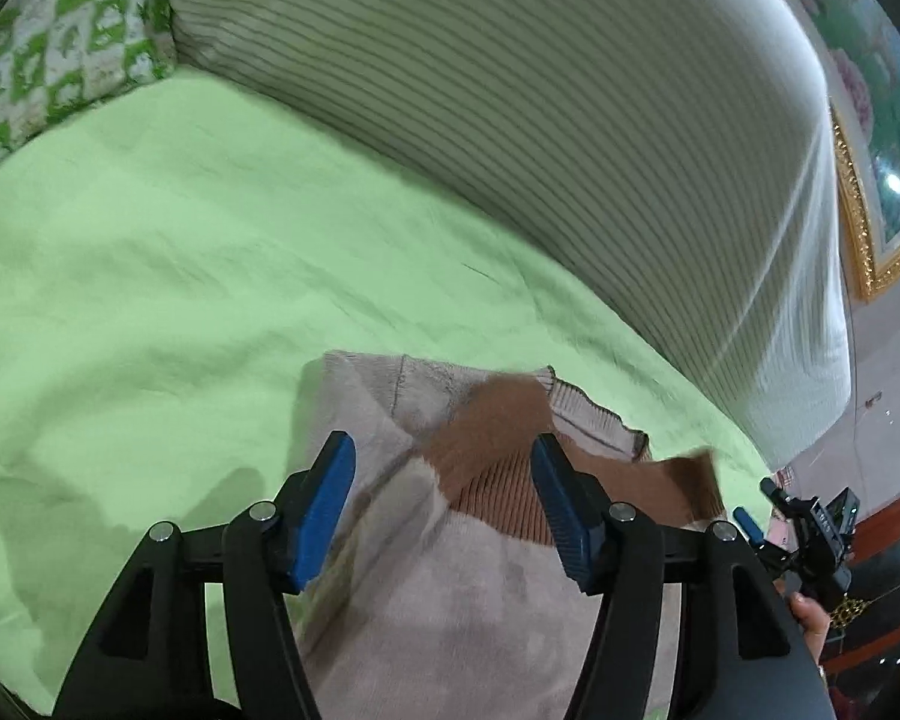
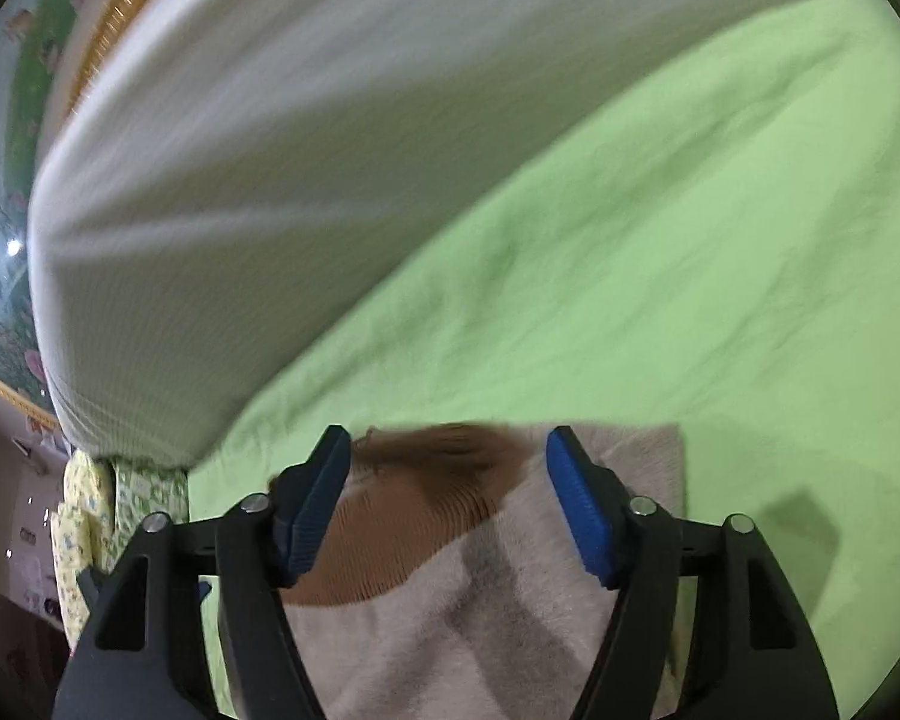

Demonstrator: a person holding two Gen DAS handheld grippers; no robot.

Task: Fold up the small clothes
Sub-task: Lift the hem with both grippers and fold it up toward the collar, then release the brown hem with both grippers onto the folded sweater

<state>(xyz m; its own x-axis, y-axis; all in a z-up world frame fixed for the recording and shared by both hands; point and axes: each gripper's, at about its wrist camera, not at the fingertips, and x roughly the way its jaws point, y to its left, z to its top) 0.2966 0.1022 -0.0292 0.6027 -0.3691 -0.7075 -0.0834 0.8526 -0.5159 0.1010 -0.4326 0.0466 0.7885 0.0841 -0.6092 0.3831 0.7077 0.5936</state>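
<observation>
A small beige knit garment with a brown ribbed collar [image 1: 486, 540] lies folded on the green sheet [image 1: 150, 276]. My left gripper [image 1: 444, 516] is open, its blue pads spread above the garment's collar area, holding nothing. In the right wrist view the same garment [image 2: 480, 618] lies under my right gripper [image 2: 450, 504], which is open with pads either side of the brown collar [image 2: 432, 474]. The right gripper also shows at the far right of the left wrist view [image 1: 810, 534].
A large striped white cushion [image 1: 570, 138] runs along the back of the green sheet; it also shows in the right wrist view [image 2: 270, 180]. A green patterned pillow [image 1: 60, 42] sits at the far left. A gold-framed picture [image 1: 870, 180] hangs behind.
</observation>
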